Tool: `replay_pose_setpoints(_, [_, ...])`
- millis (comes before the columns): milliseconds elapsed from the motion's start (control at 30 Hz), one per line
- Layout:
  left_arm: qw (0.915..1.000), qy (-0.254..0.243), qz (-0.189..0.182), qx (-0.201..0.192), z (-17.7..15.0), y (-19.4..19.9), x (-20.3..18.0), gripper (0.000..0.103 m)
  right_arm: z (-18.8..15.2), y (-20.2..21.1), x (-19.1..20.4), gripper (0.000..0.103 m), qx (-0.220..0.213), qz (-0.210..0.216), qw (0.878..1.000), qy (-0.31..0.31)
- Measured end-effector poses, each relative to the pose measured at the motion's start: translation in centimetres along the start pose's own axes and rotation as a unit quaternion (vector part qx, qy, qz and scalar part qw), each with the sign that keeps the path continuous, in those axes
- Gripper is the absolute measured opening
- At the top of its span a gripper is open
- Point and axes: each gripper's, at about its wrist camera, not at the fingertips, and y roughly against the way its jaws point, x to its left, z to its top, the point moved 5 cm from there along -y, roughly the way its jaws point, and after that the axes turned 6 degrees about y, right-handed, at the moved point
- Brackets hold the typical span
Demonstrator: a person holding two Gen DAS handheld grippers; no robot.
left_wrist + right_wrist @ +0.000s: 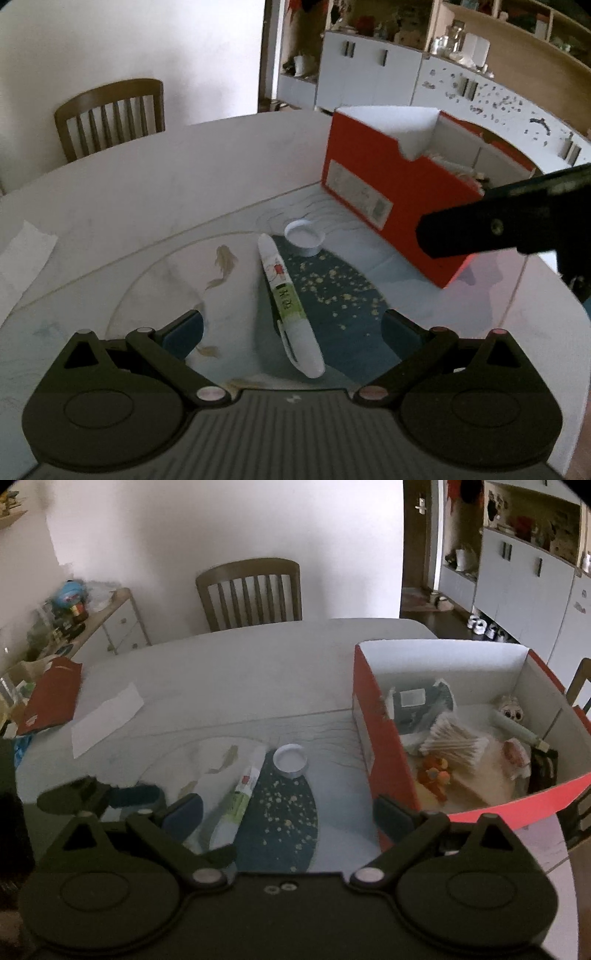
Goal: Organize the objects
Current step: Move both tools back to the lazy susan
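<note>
With both tools spread wide and empty, the left tool (291, 332) hangs over the tube (288, 299) lying on the counter (147, 192) just left of the red box (388, 199), so the pickup seems in hand: next, lower, close across it and carry it into the box, leaving the cap (304, 236).

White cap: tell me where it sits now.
The white cap sits on the table mat just beyond the far tip of the white tube, left of the red box, ahead of both open grippers.
</note>
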Motion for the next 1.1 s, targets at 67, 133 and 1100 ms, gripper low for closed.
replay_pose_setpoints(67, [0.9999,-0.003,0.012,0.000,0.0,-0.8,0.0,0.103,0.1,-0.6,0.3,0.098,0.004,-0.002,1.000,0.000])
replay_pose_setpoints(133, [0.9998,-0.005,0.018,-0.004,0.2,-1.4,0.2,0.103,0.2,-1.1,0.6,0.098,0.006,-0.003,1.000,0.001])
replay_pose_setpoints(1100, [0.9984,-0.030,0.047,0.010,-0.5,-4.8,0.0,0.035,2.2,-9.4,0.8,0.088,0.055,-0.031,0.997,-0.035])
